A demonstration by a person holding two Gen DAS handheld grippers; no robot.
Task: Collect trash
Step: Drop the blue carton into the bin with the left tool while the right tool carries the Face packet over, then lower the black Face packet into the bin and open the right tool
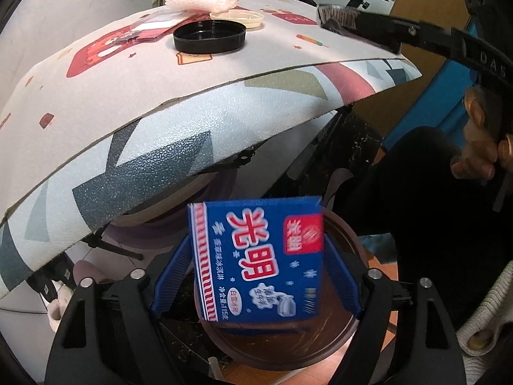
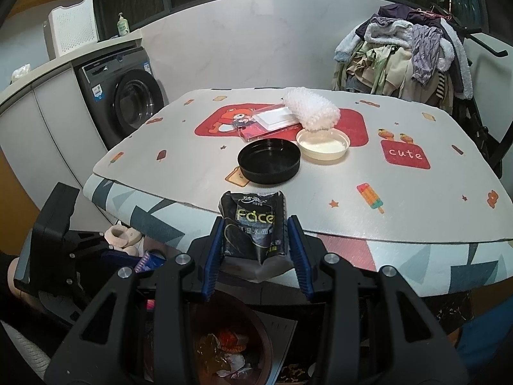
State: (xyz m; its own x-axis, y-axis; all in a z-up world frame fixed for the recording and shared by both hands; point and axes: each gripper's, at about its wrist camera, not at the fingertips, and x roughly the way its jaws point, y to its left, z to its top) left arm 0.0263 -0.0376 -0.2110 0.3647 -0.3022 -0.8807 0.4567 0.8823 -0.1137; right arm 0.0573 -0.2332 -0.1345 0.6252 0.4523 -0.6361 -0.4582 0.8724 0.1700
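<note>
Left gripper (image 1: 256,276) clamps a blue carton (image 1: 256,263) above the bin (image 1: 346,234), ready to drop. Right gripper (image 2: 256,250) grips a black wrapper (image 2: 253,227), awaiting its turn.

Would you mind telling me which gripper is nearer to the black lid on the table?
Right. The right gripper, shut on a black packet, is at the table edge just short of the black lid; the left gripper is lower, off the table.

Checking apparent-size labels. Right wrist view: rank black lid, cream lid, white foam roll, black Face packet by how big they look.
1. black Face packet, inflated by nearness to the camera
2. black lid
3. white foam roll and cream lid look about alike, so left unranked.
</note>
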